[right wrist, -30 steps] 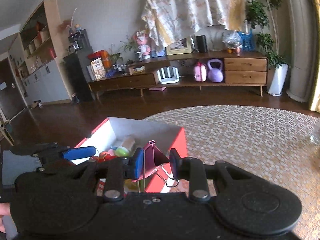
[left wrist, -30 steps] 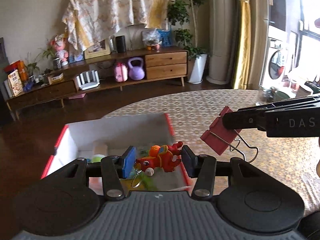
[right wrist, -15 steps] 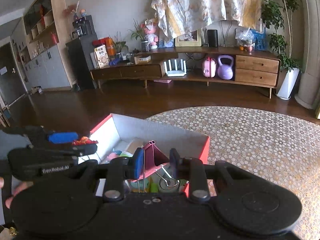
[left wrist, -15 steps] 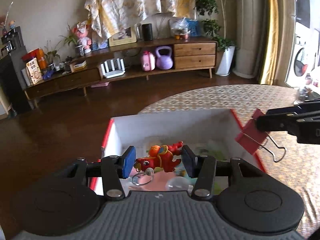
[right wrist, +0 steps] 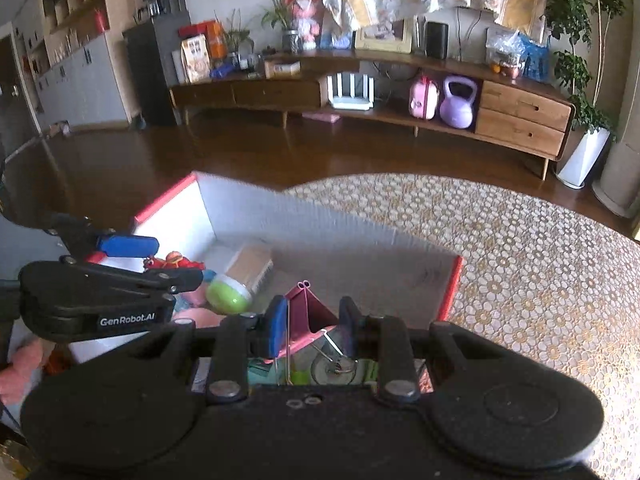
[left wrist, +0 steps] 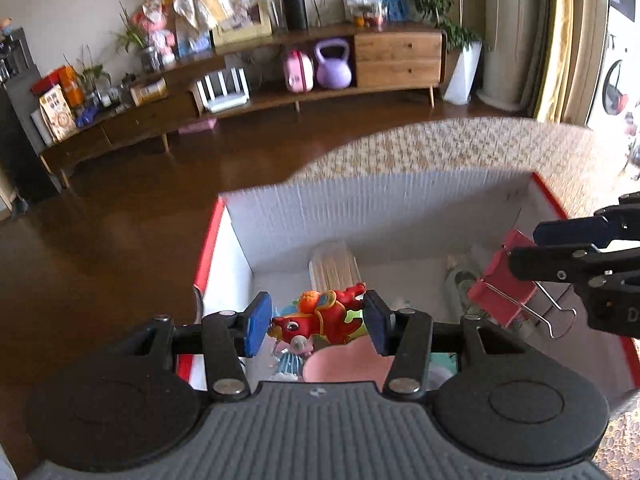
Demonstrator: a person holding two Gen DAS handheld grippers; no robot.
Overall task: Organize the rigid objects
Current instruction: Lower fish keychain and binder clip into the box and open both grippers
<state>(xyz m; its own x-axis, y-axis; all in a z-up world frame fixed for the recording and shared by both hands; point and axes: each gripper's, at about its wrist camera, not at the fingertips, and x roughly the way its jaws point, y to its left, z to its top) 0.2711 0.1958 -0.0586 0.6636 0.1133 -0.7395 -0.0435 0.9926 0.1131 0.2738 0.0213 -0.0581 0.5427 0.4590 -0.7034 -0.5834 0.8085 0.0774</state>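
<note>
Both loads sit over the red-rimmed white cardboard box [left wrist: 400, 208]: left gripper [left wrist: 316, 322] clamps a red plastic dragon toy [left wrist: 320, 314], right gripper [right wrist: 312, 322] pinches a pink metal binder clip [right wrist: 308, 312]; judged next: part jaws to drop them in

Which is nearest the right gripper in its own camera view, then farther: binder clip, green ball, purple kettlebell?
1. Binder clip, held in the right gripper.
2. Green ball, inside the box, to the left.
3. Purple kettlebell, far back on the shelf.
</note>
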